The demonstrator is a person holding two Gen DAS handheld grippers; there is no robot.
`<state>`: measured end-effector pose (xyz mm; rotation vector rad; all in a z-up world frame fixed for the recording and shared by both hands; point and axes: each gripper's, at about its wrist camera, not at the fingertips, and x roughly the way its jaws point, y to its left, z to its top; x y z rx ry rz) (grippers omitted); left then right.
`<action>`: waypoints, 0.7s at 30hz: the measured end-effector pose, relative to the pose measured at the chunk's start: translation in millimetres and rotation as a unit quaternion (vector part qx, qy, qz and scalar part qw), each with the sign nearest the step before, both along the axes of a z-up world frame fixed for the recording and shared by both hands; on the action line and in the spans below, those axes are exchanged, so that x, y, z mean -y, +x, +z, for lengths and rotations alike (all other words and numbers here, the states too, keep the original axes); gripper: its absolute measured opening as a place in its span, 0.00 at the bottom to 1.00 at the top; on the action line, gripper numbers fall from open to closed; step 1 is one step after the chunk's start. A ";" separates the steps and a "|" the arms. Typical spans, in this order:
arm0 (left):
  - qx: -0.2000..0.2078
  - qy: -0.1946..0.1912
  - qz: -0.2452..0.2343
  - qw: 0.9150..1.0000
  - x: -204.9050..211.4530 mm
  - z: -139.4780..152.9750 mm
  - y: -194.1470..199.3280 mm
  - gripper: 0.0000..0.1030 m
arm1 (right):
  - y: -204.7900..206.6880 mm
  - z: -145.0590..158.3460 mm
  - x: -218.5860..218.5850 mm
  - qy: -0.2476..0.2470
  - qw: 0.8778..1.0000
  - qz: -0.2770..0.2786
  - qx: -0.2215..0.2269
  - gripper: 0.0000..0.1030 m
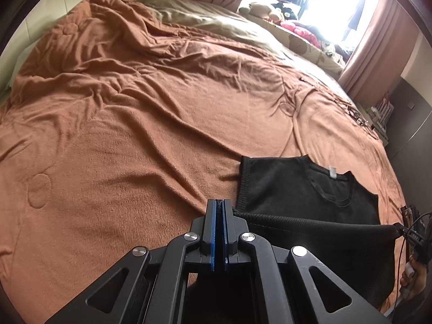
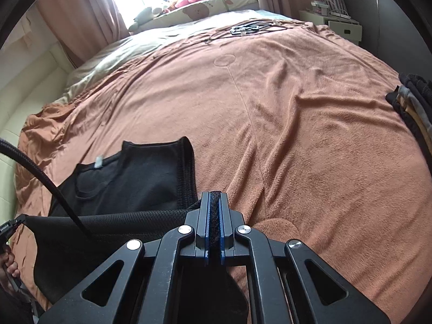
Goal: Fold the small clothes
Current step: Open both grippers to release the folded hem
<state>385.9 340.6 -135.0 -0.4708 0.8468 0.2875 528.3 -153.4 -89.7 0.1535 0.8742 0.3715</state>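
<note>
1. Rumpled orange blanket (image 1: 135, 124) covers the bed; curtains (image 2: 89, 13) flank a bright window beyond.
2. Black shirt (image 1: 297, 186) lies on the blanket's near edge, collar end flat, lower hem lifted and stretched taut between both grippers.
3. Left gripper (image 1: 220, 210): clamped on one hem corner.
4. Right gripper (image 2: 215, 202): clamped on the opposite hem corner, mesh fabric visible between its fingers.
5. Folded clothes stack (image 2: 413, 102) sits at the blanket's right edge.

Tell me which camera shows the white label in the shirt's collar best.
The left wrist view: the white label sits sharp and upright inside the black shirt collar. The right wrist view shows the same label smaller, blurrier, off to the side.
</note>
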 end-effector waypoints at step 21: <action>-0.097 0.070 -0.097 0.988 21.6 -21.4 -8.4 0.63 | -15.1 -0.6 -2.6 -0.087 0.993 0.079 -0.019 0.63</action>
